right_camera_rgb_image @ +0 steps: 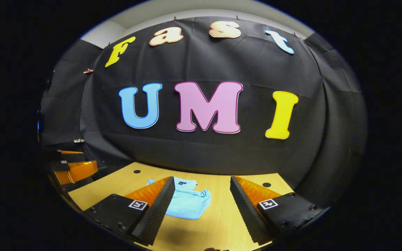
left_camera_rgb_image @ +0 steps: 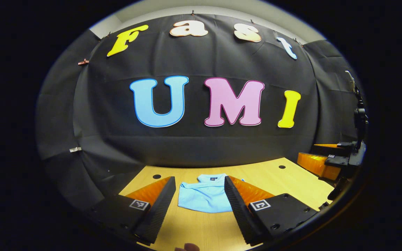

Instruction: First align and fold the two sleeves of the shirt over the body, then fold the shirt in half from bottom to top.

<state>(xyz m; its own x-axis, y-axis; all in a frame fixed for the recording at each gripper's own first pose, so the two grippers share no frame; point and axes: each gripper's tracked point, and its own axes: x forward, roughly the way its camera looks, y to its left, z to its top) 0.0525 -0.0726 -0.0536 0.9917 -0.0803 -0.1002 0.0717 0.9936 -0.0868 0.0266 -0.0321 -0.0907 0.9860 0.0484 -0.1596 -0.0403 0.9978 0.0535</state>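
Both claws hang spread wide above the wooden table (left_camera_rgb_image: 291,181), gripping nothing: the left gripper (left_camera_rgb_image: 201,205) straddles the view of one light blue shirt (left_camera_rgb_image: 204,197), and the right gripper (right_camera_rgb_image: 202,209) has that shirt (right_camera_rgb_image: 188,202) towards its left finger. One shirt, already folded into a compact bundle, lies mid-table with its collar towards the black cloth wall. Bare wood surrounds it on every side.
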